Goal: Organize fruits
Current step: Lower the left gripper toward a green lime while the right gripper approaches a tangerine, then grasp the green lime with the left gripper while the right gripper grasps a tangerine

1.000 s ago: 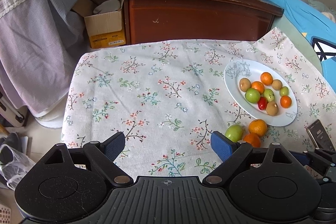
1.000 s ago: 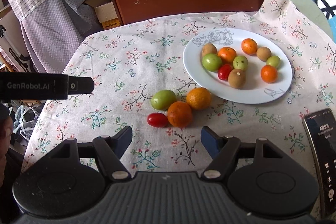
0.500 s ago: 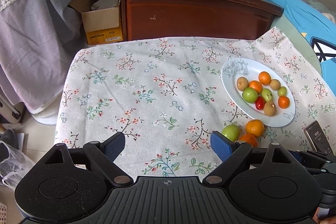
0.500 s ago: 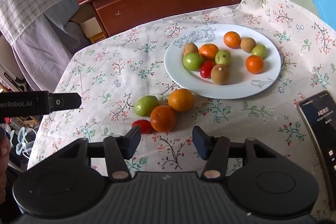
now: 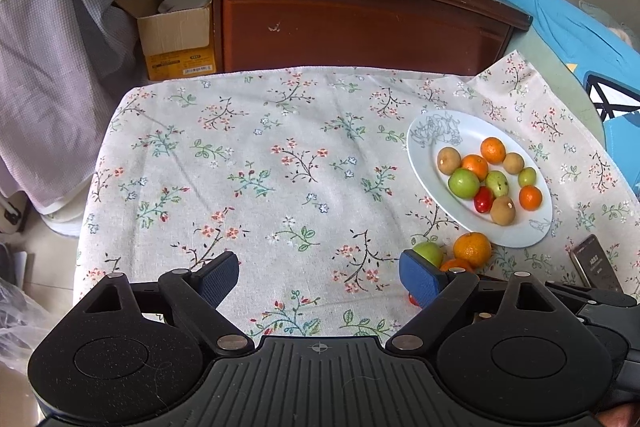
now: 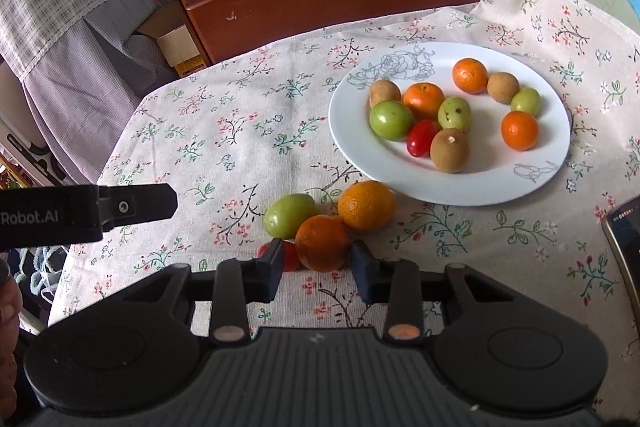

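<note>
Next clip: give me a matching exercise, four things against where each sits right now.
Things:
1. phone
2. dark orange
3. red tomato beside the kiwi
4. cardboard box

Places:
A. on the white plate
B. on the floor beside the wooden cabinet
C. between the right gripper fingers
D. on the tablecloth, right of the plate

Pairs: 1-D, 2-C, 3-A, 4-B

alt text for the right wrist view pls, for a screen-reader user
The right gripper, its jaws just closing, brackets the nearest orange on a floral tablecloth, though contact is unclear. A green fruit, another orange and a small red fruit lie beside it, short of a white plate of fruit.
</note>
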`<state>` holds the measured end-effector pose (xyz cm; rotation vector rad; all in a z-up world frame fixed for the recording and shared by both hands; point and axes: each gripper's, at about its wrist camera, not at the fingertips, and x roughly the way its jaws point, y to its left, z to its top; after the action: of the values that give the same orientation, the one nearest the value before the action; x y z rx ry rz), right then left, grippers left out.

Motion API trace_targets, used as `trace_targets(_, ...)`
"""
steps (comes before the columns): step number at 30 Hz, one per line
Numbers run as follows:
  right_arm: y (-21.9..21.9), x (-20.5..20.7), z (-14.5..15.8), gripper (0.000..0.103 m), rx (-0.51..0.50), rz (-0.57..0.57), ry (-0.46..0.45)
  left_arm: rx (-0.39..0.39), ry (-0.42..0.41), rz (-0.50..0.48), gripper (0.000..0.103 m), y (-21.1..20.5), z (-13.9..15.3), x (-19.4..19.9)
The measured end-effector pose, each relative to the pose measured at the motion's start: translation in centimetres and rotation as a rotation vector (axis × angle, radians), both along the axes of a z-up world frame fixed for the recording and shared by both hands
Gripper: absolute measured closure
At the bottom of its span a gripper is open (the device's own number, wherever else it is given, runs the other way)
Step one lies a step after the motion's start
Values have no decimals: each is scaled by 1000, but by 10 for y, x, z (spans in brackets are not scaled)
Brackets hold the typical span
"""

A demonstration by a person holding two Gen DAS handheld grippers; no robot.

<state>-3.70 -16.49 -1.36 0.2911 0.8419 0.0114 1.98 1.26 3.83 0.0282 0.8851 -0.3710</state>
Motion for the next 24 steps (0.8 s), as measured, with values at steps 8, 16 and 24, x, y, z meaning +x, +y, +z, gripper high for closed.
trace_targets(8, 1, 1, 3, 74, -24, -3, 25, -19, 3, -16, 21, -6, -5, 3)
trace_targets(16, -6, -9, 16, 74, -27, -38, 31, -21, -2, -49, 32, -15, -8, 3)
trace_targets(24, -28, -14, 24, 74, -3, -125, 30, -39, -4, -128, 36, -32, -17, 3)
